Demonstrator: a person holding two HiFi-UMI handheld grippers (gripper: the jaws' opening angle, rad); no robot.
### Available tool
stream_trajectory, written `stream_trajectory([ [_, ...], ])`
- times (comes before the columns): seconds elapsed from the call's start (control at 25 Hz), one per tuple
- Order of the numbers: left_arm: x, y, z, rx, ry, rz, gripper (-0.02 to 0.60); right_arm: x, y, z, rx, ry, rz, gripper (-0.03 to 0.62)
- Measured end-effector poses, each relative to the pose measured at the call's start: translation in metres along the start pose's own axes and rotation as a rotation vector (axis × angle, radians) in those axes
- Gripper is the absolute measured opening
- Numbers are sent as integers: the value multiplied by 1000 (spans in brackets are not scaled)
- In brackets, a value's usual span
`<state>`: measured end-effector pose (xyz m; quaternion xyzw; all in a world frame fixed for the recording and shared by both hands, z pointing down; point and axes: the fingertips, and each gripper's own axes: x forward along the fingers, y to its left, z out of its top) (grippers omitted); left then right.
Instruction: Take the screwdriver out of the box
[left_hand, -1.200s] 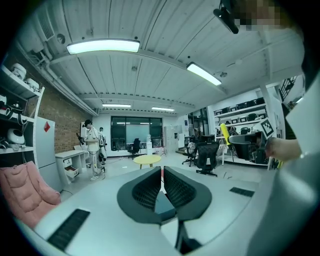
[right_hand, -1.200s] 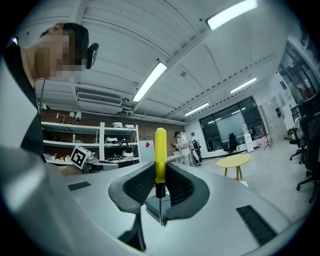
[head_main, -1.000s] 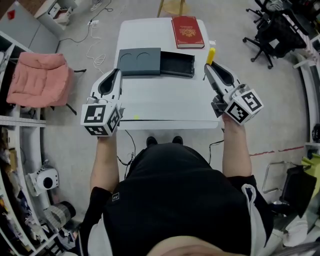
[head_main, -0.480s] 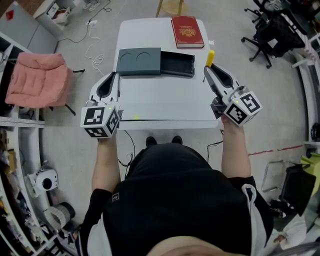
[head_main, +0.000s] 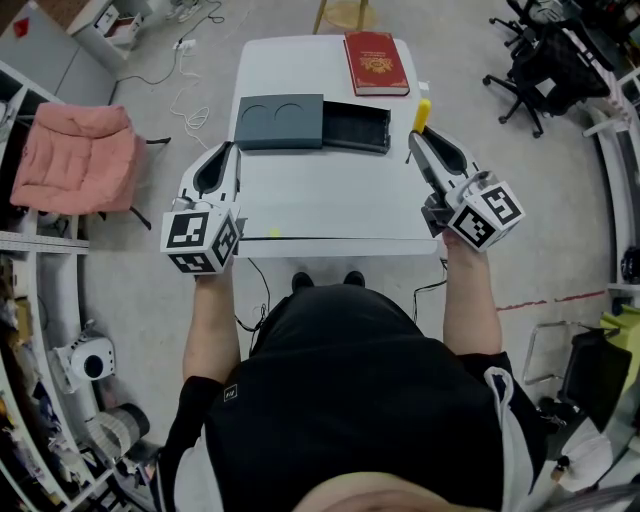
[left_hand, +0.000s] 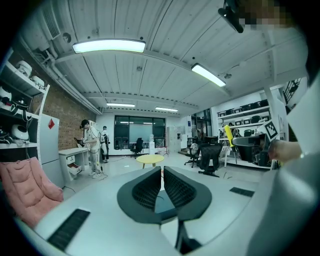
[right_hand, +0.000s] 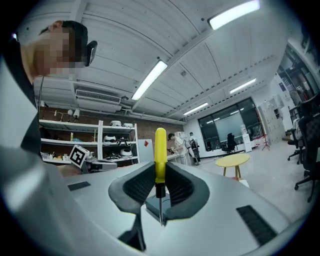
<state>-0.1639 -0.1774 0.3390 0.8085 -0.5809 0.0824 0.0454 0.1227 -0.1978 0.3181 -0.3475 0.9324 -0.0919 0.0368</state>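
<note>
In the head view my right gripper (head_main: 413, 141) hovers at the white table's (head_main: 330, 205) right edge, shut on a yellow-handled screwdriver (head_main: 421, 113). The right gripper view shows the handle (right_hand: 160, 157) upright between the pads, its thin metal shaft pointing down, with my right gripper (right_hand: 160, 172) clamped on it. The dark box (head_main: 355, 128) lies open and looks empty at the table's far side, its lid (head_main: 279, 122) beside it on the left. My left gripper (head_main: 231, 152) hangs at the table's left edge, jaws together with nothing between them (left_hand: 161, 171).
A red book (head_main: 376, 63) lies at the table's far edge. A pink padded chair (head_main: 70, 160) stands to the left, black office chairs (head_main: 540, 65) to the far right. Cables trail on the floor beyond the table. People stand far off across the room (left_hand: 90, 145).
</note>
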Motion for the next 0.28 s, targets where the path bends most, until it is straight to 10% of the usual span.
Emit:
stream_trajectory([
  [0.28,-1,0,-2,-4,2,-1,29,0,1,-2,9,-8,8,78],
])
